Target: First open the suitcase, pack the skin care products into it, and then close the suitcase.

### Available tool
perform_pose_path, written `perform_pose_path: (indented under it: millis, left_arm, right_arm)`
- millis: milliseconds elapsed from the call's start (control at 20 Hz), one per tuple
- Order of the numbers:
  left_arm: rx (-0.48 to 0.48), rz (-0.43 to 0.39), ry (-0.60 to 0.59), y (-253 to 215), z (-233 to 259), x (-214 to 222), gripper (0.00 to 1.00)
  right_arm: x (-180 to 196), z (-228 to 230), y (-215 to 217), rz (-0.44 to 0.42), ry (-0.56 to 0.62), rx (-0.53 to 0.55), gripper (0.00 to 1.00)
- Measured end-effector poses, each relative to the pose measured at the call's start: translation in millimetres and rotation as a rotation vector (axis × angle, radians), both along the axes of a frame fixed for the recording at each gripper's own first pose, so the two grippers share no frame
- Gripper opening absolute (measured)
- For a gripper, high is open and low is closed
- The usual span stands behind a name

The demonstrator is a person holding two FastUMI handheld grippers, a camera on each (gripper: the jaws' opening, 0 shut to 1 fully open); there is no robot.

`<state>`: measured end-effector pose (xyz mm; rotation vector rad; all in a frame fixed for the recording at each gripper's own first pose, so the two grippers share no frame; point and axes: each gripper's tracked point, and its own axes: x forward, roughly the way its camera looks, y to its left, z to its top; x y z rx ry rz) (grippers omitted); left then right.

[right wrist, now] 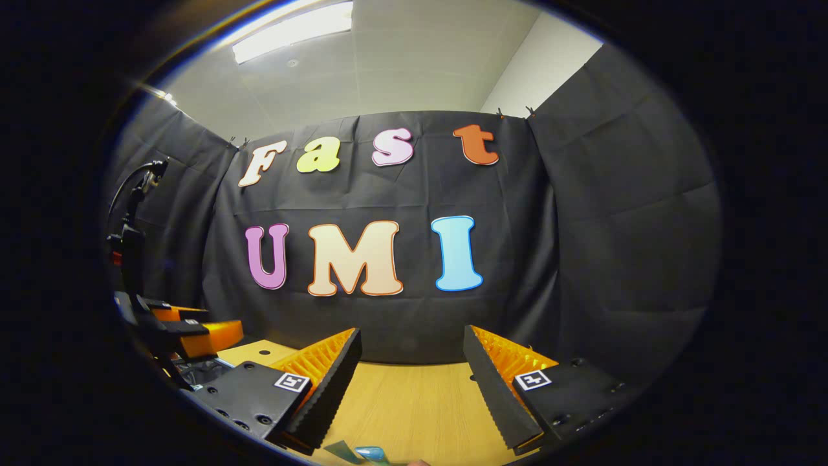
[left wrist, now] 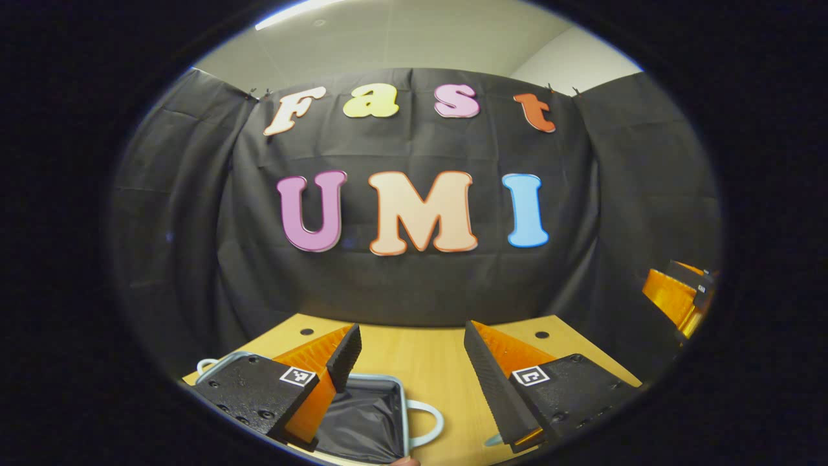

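In the left gripper view, the suitcase (left wrist: 372, 414) lies on the wooden table (left wrist: 427, 362) just below my left gripper (left wrist: 412, 333). Its dark lining shows inside a pale rim, with a pale handle (left wrist: 430, 421) on its right side. The left gripper is open and holds nothing; one finger hangs over the suitcase. In the right gripper view, my right gripper (right wrist: 411, 335) is open above the bare table (right wrist: 407, 395), with a small blue-green item (right wrist: 362, 453) at the bottom edge between its fingers. What that item is I cannot tell.
The right gripper (left wrist: 679, 298) shows at the far right of the left gripper view. The left gripper (right wrist: 194, 336) shows at the left of the right gripper view, with a dark stand (right wrist: 132, 220) behind it. Black cloth walls close the table's far edge.
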<state>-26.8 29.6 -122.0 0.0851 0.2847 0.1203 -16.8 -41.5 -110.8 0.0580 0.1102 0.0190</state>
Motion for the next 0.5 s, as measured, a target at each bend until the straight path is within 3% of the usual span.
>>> perform_pose_path:
  millis: [500]
  left_arm:
    - [-0.088,-0.120,0.273,-84.9,-131.6,-30.0,0.94]
  right_arm:
    - [-13.3,-18.6,-39.3,0.000,0.046,-0.001,0.99]
